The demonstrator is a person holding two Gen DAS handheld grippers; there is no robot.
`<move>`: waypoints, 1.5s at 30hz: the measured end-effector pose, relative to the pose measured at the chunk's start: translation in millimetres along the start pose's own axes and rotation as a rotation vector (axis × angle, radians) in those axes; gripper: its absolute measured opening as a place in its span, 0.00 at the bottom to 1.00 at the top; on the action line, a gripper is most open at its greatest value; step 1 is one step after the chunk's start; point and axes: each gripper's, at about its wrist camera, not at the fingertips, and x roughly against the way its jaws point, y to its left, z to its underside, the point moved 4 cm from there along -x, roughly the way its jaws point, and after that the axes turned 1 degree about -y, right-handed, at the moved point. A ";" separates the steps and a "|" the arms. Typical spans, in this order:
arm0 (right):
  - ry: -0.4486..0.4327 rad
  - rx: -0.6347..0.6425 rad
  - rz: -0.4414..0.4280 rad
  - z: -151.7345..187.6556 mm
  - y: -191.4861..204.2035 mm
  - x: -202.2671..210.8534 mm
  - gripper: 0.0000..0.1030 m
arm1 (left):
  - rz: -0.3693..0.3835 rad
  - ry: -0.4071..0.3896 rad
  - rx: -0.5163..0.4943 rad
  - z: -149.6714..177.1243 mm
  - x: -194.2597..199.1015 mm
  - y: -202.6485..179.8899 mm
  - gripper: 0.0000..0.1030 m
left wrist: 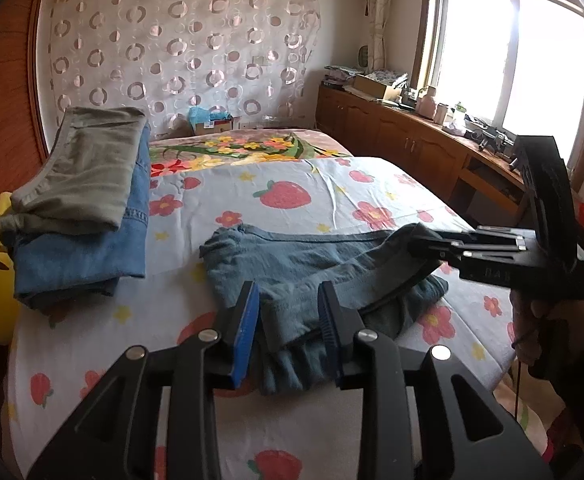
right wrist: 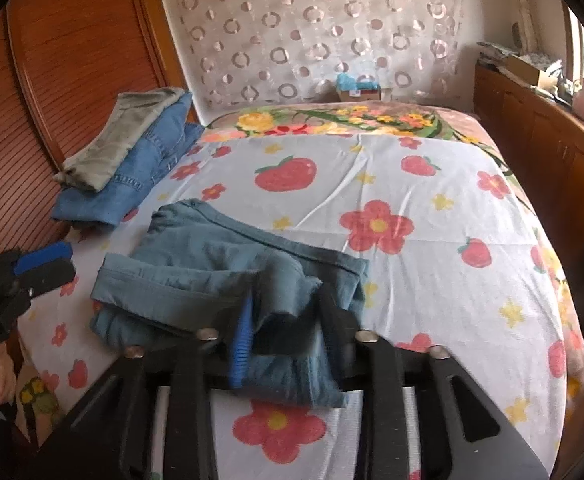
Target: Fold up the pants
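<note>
Blue pants (right wrist: pixel 227 276) folded into a rumpled packet near bed (left wrist: pixel 372 184) front edge, both grippers (left wrist: pixel 289 316) (right wrist: pixel 285 320) with jaws spread astride its near hem, unpinched; tidying and stacking on far-left pile (left wrist: pixel 79 200) judged remaining.

Ahead of the jaws stretches a bed sheet (left wrist: pixel 332 200) with strawberries and flowers. Far left of the jaws sits a stack: an olive garment (left wrist: pixel 87 172) on top of folded denim (left wrist: pixel 83 256). Beyond hangs a ring-patterned curtain (left wrist: pixel 179 48). Right, a wooden cabinet (left wrist: pixel 392 136) below a bright window (left wrist: pixel 512 60).
</note>
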 end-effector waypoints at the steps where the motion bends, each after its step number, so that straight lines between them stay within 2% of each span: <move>1: -0.010 -0.002 0.002 -0.6 -1.4 2.8 0.38 | 0.005 0.007 0.001 1.4 -0.7 -0.6 0.28; 7: -0.017 0.035 0.013 8.5 -6.9 18.8 0.38 | 0.009 0.061 -0.001 22.1 -8.0 -0.9 0.28; 15: 0.083 0.049 0.010 42.5 -24.2 4.7 0.38 | 0.008 0.129 0.015 43.3 -22.3 2.8 0.28; 22: 0.108 0.033 -0.030 44.7 -21.7 -9.4 0.38 | -0.013 0.179 0.006 47.0 -35.8 2.1 0.28; 27: 0.117 0.047 -0.023 45.6 -18.6 -14.1 0.38 | -0.032 0.177 -0.007 47.5 -38.1 1.2 0.27; 29: 0.114 0.061 -0.022 46.3 -17.1 -13.4 0.30 | -0.039 0.173 -0.019 47.8 -38.9 1.5 0.18; 30: 0.114 0.070 -0.033 47.2 -15.8 -13.1 0.17 | -0.046 0.171 -0.034 48.6 -38.5 1.0 0.08; 31: 0.110 0.079 -0.048 48.2 -14.0 -11.8 0.09 | -0.043 0.169 -0.044 48.6 -36.5 0.7 0.04; 33: 0.078 0.101 -0.026 47.2 -12.6 -5.4 0.03 | -0.031 0.163 -0.029 47.3 -31.7 3.8 0.03; 45: 0.034 0.137 -0.063 56.5 -1.1 33.8 0.02 | 0.026 0.121 -0.018 51.4 13.6 -9.2 0.03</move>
